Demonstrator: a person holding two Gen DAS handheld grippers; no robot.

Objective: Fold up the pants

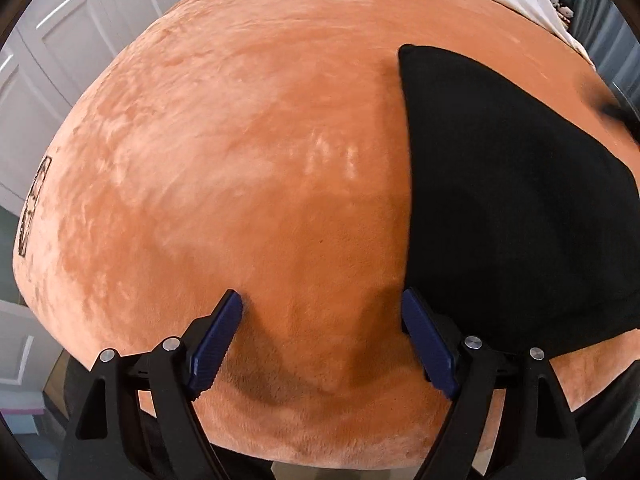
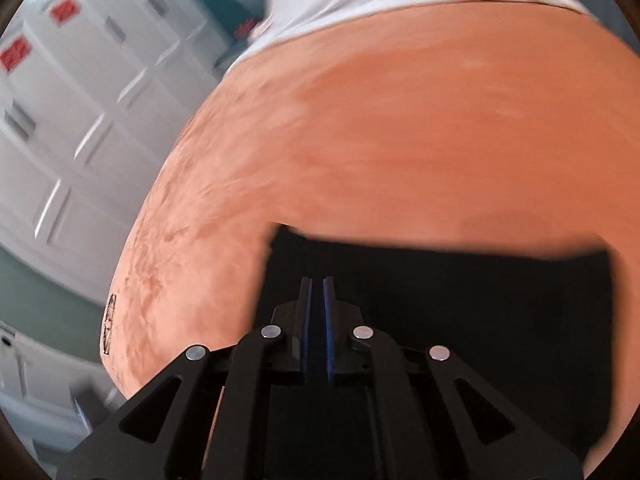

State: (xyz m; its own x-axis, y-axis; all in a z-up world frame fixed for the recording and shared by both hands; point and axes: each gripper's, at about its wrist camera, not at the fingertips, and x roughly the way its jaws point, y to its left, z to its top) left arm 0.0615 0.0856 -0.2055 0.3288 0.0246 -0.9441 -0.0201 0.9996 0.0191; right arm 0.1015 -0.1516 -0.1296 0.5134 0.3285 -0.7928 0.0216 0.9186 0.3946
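Left gripper (image 1: 322, 312) wide, empty over orange blanket (image 1: 240, 140), beside black pants (image 1: 520, 200) edge (likely lining up grab). Right gripper (image 2: 317, 286) nearly closed; cloth pinched? cannot tell.

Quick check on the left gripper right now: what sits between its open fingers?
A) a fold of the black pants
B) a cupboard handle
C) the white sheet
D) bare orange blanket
D: the left gripper stands open over bare orange blanket; the black pants lie just outside its right finger.
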